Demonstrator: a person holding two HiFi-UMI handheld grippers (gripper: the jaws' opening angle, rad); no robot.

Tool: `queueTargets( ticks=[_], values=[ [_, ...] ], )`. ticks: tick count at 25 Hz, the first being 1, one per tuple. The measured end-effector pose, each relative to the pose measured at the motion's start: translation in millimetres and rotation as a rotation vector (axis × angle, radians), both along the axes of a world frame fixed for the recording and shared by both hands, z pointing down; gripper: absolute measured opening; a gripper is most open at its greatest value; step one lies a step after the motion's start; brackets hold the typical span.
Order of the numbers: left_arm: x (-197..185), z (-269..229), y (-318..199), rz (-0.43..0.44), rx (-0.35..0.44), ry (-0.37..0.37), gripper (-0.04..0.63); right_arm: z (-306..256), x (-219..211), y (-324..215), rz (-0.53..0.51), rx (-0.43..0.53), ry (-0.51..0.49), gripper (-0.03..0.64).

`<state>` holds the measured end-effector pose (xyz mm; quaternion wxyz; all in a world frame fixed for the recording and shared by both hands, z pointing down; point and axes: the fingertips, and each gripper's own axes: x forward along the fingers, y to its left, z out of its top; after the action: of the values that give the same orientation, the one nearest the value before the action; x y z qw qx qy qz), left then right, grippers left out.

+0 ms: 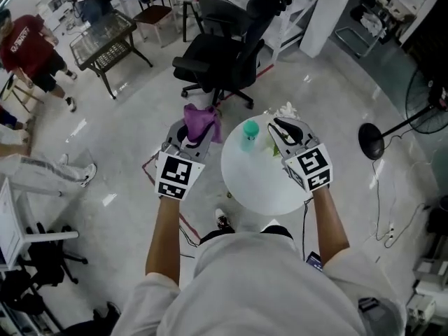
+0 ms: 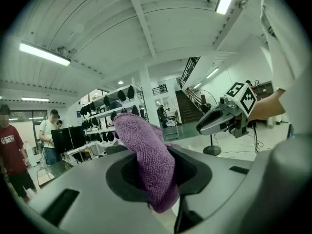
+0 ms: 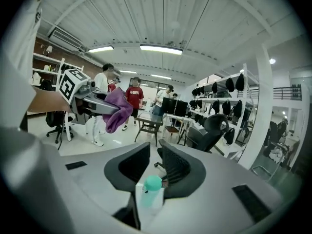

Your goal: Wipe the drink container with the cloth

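Forearms (image 1: 162,236) outstretched, left hand-held gripper (image 1: 192,137) clamping cloth (image 1: 201,120)

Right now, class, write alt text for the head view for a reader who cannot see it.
From above, a person's left gripper holds a purple cloth beside a small round white table, and the right gripper hangs next to a teal-capped bottle standing on it. A black office chair stands beyond.

The bottle (image 1: 250,135) stands on the table (image 1: 259,187) near its far left edge. The right gripper (image 1: 283,130) hangs over the far right edge, just right of the bottle. The left gripper (image 1: 197,136), with the cloth (image 1: 203,120) in its jaws, is off the table's left edge. A chair (image 1: 224,54) stands behind the table.
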<state>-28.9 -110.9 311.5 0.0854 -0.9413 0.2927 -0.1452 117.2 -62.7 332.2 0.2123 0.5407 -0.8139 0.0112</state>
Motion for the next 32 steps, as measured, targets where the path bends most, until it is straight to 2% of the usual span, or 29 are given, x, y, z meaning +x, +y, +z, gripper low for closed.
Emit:
queueTargets(
  ticks=[2,5,10,17,21,25,28,32],
  values=[
    [4.5,14.3,-10.0,0.015,-0.036,-0.003,0.124,15.9,-2.0,-8.4,-0.023,-0.047,0.002,0.158],
    [13.5,37.7,-22.4,0.014,-0.106,0.006,0.124,42.9,-3.0,-17.1,-0.083,-0.123,0.028,0.233],
    [32.2,78.2,-42.9,-0.008,-0.193,-0.018,0.124,91.9,-13.9,-32.5,-0.295,-0.28,0.091,0.344],
    [75.8,142.7,-56.9,-0.011,-0.326,-0.08,0.126,161.2,-5.9,-60.5,-0.511,-0.41,0.232,0.392],
    [104.9,177.7,-66.6,0.012,-0.391,-0.105,0.126,196.4,0.3,-74.2,-0.599,-0.456,0.328,0.393],
    [123.1,213.2,-78.9,0.035,-0.478,-0.106,0.126,223.1,-2.1,-85.3,-0.648,-0.502,0.378,0.37],
    [128.2,232.7,-86.5,0.034,-0.533,-0.075,0.126,230.4,-7.2,-89.3,-0.665,-0.521,0.378,0.356],
    [126.7,255.5,-96.9,-0.001,-0.627,0.022,0.126,231.2,-10.3,-91.9,-0.665,-0.528,0.358,0.356]
  ],
)
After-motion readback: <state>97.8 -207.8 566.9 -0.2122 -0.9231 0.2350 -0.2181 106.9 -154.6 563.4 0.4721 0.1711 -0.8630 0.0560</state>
